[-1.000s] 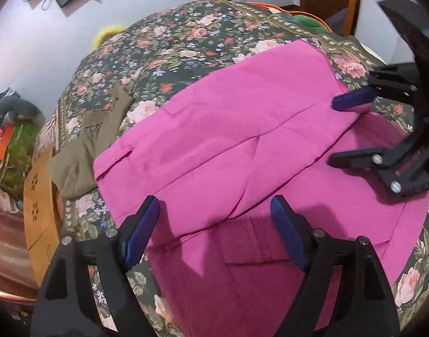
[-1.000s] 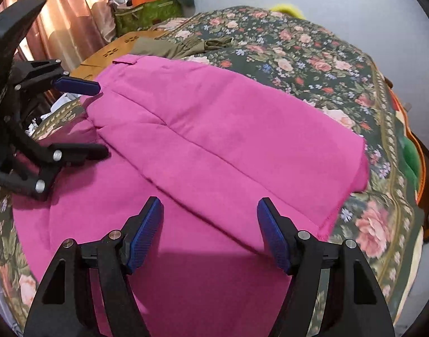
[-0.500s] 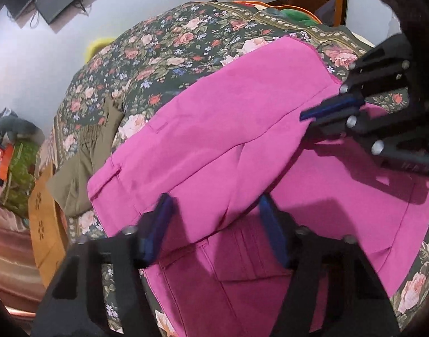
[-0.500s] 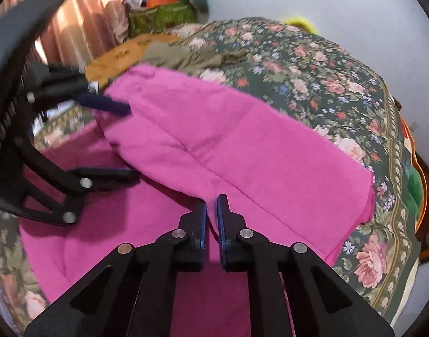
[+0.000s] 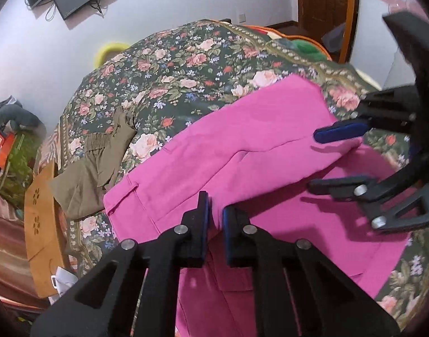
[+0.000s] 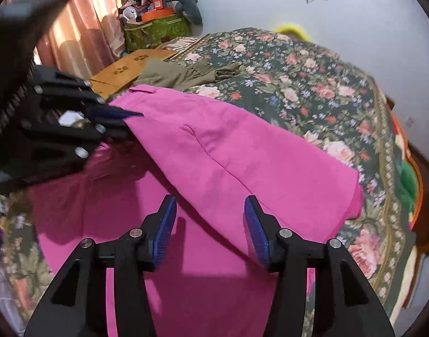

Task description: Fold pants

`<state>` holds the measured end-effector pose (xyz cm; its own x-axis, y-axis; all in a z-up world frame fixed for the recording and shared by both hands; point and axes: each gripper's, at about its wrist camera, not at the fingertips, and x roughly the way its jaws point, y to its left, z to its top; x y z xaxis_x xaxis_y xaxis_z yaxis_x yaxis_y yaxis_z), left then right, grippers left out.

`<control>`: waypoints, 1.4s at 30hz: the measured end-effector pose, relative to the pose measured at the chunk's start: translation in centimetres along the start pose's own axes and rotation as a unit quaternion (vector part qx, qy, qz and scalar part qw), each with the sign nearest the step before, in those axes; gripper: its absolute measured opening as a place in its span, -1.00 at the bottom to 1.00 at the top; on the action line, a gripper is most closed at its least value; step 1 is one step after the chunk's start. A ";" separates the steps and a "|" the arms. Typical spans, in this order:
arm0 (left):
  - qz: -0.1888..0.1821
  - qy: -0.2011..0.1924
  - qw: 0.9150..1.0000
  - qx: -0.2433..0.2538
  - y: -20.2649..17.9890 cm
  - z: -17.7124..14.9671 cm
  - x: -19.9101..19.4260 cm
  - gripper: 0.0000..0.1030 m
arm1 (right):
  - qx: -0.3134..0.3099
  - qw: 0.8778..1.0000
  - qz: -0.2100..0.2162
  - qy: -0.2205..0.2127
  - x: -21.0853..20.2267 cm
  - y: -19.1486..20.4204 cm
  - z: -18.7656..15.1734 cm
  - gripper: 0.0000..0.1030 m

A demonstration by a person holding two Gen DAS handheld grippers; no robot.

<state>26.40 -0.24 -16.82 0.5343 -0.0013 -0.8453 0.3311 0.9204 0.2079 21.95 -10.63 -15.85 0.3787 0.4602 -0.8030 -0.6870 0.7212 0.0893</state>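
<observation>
Pink pants [image 5: 242, 151] lie on a floral bedspread [image 5: 186, 64], with the legs folded over the waist part. My left gripper [image 5: 215, 216] is shut on the near edge of the folded pink layer. My right gripper [image 6: 210, 224] is open above the pants [image 6: 242, 154], its blue pads either side of the fold edge, holding nothing. The right gripper also shows at the right of the left wrist view [image 5: 326, 160], jaws apart. The left gripper shows at the left of the right wrist view [image 6: 121, 123], pinching the pink cloth.
An olive-green garment [image 5: 96, 163] lies on the bed beyond the pants. A brown cardboard box [image 5: 40, 224] stands by the bed's edge. A green bag with clutter [image 6: 155, 25] and curtains [image 6: 74, 28] stand by the wall. A wooden door [image 5: 323, 2] is behind the bed.
My left gripper has closed on the fold edge of the pants. My right gripper closed half a second ago and has opened again.
</observation>
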 end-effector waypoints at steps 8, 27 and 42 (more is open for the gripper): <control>-0.023 -0.012 0.999 -0.023 0.1 -0.1 -2.4 -0.83 | -0.005 0.999 -0.042 0.002 0.0 0.0 -0.3 -0.11; -0.036 -0.026 0.999 -0.010 -4.7 -5.8 -7.8 -0.83 | 0.002 0.999 -0.028 -0.038 -6.4 2.0 -5.0 -0.84; -0.080 -0.007 0.995 -0.059 -4.7 -8.6 -9.2 -0.71 | 0.048 0.999 0.007 -0.021 -7.2 2.7 -8.3 -0.80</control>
<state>13.30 -1.20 -14.26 0.4923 -0.1566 -0.8562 0.3204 0.9472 0.0110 12.27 -16.32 -14.75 0.3960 0.4907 -0.7761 -0.6308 0.7596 0.1584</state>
